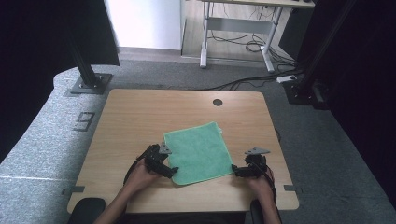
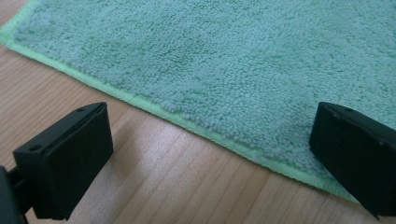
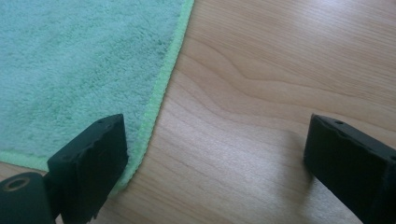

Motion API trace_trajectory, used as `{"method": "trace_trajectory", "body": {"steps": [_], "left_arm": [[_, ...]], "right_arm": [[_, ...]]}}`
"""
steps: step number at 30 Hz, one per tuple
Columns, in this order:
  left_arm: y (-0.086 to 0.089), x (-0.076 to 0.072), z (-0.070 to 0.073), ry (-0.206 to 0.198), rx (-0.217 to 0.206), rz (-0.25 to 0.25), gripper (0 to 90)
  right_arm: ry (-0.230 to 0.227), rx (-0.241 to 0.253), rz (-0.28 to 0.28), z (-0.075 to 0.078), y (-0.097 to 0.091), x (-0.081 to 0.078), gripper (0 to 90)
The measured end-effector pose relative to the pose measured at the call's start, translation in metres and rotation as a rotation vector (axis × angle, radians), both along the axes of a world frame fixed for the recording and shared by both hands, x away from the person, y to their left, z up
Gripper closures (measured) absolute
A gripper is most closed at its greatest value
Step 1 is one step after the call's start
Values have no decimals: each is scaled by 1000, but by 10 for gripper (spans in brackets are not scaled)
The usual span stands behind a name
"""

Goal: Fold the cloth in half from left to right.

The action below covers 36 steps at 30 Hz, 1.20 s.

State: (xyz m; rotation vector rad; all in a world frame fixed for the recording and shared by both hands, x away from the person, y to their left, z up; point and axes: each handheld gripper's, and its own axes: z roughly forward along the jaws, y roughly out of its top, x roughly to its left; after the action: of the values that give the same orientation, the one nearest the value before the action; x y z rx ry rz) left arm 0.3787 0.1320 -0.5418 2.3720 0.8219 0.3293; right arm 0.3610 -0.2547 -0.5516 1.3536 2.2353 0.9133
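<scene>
High view first: green square terry-cloth towel lying flat just below centre of frame on the light wooden table, slightly rotated, near corners pointing toward the bottom edge. Left gripper parked at the lower-left corner of the cloth, right gripper at the lower-right corner, each held by a hand coming up from the bottom of frame.

Over to the left gripper view: jaws spread wide, nothing between them, left one over bare wood, right one over the pile, stitched hem running diagonally across the gap. Right gripper view much the same: jaws wide apart and empty, left one sitting over the hem near the corner, right one out over bare table at lower right.

Handling call: soft, light, floppy stuff, likely to drape and sag once lifted, no breakage worry. Looped pile should give good bite, so little risk of slipping. Best hold judged to be the two near corners, pinched at the hem, one jaw needing to slide under the edge
</scene>
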Motion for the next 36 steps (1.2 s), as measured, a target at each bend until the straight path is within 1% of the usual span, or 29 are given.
{"method": "trace_trajectory", "body": {"steps": [3,5,10,15,20,25,27,29,31,33,36], "left_arm": [[5,6,2,3,-19,26,0],[11,11,4,-2,-31,50,0],[22,27,8,2,-81,100,0],[30,43,10,-4,-93,136,0],[36,65,15,-17,-92,179,0],[39,92,20,-32,-102,231,2],[38,100,20,-35,-103,246,5],[35,108,17,-29,-102,256,6],[32,112,13,-28,-90,258,6],[29,115,9,-30,-65,264,6],[28,118,3,-36,-42,299,6]], "right_arm": [[-3,-1,4,0,-1,0,61],[-7,1,13,-1,-1,0,59],[-25,12,17,-3,-3,-1,54],[-35,19,15,-4,-3,-1,46],[-40,20,14,-4,-3,-2,39],[-42,21,17,-5,-3,-1,38],[-43,22,16,-5,-3,-1,38],[-42,22,16,-5,-3,-2,38],[-42,22,16,-5,-3,-2,38],[-42,22,16,-5,-3,-1,38],[-42,22,16,-5,-3,-1,38]]}}
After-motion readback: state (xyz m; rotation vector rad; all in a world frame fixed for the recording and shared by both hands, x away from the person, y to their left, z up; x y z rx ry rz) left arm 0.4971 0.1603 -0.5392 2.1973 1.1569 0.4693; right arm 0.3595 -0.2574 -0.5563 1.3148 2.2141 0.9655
